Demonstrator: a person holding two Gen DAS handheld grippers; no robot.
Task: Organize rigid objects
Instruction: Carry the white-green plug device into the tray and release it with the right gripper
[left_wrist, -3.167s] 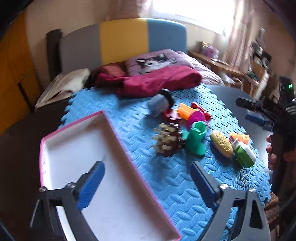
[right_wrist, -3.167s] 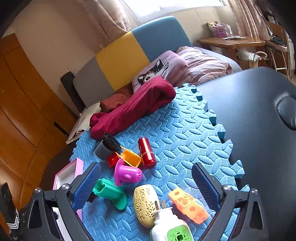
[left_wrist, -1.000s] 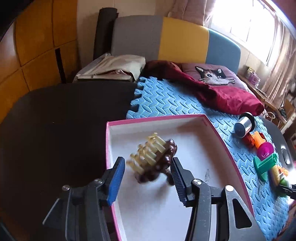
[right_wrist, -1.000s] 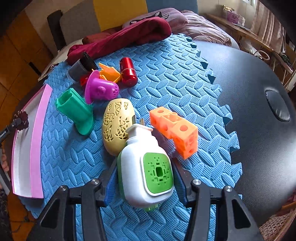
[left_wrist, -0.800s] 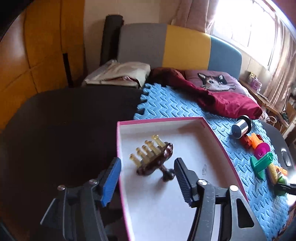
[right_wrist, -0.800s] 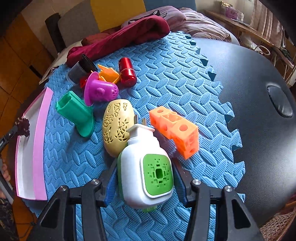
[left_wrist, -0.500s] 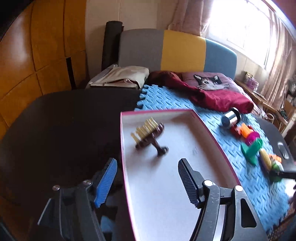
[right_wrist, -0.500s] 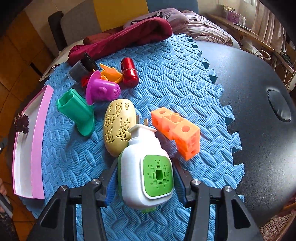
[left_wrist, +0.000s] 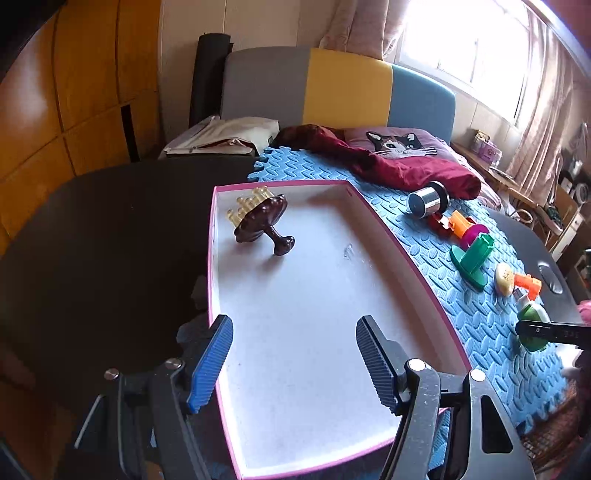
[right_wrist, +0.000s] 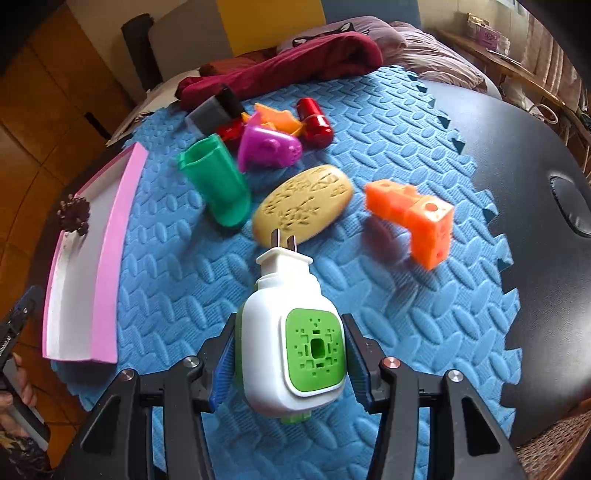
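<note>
A pink-rimmed white box (left_wrist: 280, 183) lies on the left of the blue foam mat (left_wrist: 480, 314). A brown bristle brush (left_wrist: 264, 221) rests on its side in the box's far left corner. My left gripper (left_wrist: 293, 332) stands open over the near end of the box, with nothing between its fingers. My right gripper (right_wrist: 290, 321) is shut on a white and green plug-in device (right_wrist: 284, 280), held just above the mat with its prongs pointing forward. Ahead of it lie a beige oval (right_wrist: 303, 205), a green boot-shaped holder (right_wrist: 218, 181) and an orange block (right_wrist: 410, 218).
Further back on the mat lie a purple toy (right_wrist: 266, 147), a red cylinder (right_wrist: 314, 120), an orange piece (right_wrist: 275, 116) and a grey cup (right_wrist: 212, 109). A maroon cloth (right_wrist: 280, 70) lies along the mat's far edge. Dark tabletop (right_wrist: 517, 155) surrounds the mat.
My left gripper opened and let the brush drop into the box, then drew back toward the near end. My right gripper, still holding the device, moved away from the beige oval.
</note>
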